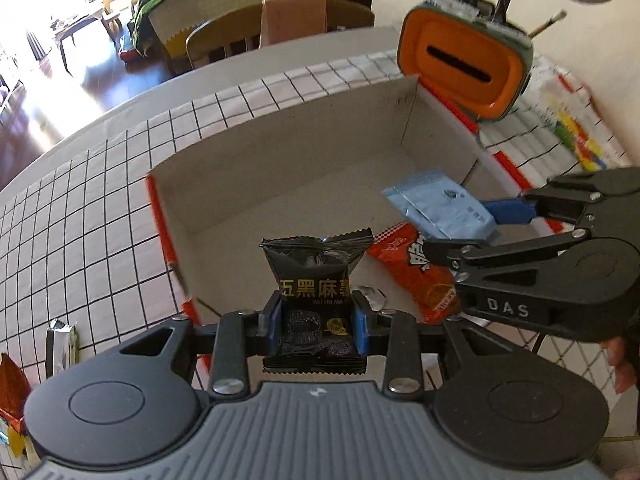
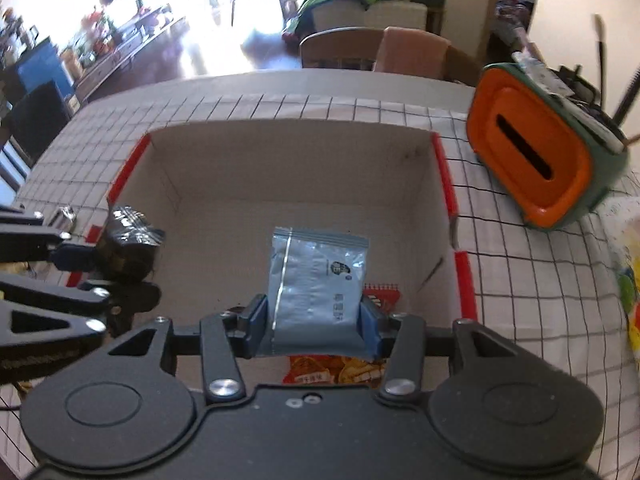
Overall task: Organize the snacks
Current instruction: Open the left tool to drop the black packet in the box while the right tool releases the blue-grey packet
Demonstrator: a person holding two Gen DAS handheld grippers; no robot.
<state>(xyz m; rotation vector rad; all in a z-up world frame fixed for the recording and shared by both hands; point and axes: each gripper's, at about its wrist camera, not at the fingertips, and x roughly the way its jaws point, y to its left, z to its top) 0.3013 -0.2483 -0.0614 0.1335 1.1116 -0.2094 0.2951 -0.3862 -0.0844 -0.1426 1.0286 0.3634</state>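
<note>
White grid-lined cloth (image 2: pixel 280 104) over table, filling both views edge to edge.
Cardboard box (image 2: pixel 288 160), open-topped, red-trimmed rim, centre of right wrist view; in left wrist view same box (image 1: pixel 280 168) at centre, running toward 1 o'clock.
Orange-faced holder (image 2: pixel 532 160) with dark slot, green shell, pens sticking out the top, on cloth at 3 o'clock of box in right wrist view; at 1 o'clock in left wrist view (image 1: pixel 464 64).
Chairs beyond table's far edge at 12 o'clock, pink cloth (image 2: pixel 412 54) draped on one.
Left gripper (image 1: pixel 318 320) low centre in own view, over near left part of box; jaws pinching black snack packet (image 1: pixel 314 276), packet upright, gold lettering facing camera. Seen also at 9 o'clock of right wrist view (image 2: pixel 120 260), blurred.
Right gripper (image 2: pixel 316 316) low centre in own view, over box interior; jaws pinching pale blue snack packet (image 2: pixel 318 276) by its lower sides. Reaches in from 3 o'clock of left wrist view (image 1: pixel 460 228), blue packet (image 1: pixel 440 208) held above box floor.
Orange-red snack bag (image 1: pixel 416 272) lying flat on box floor, under blue packet.
Loose wrappers on cloth at 8 o'clock of left wrist view: silver one (image 1: pixel 60 344), orange foil one (image 1: pixel 12 396).
</note>
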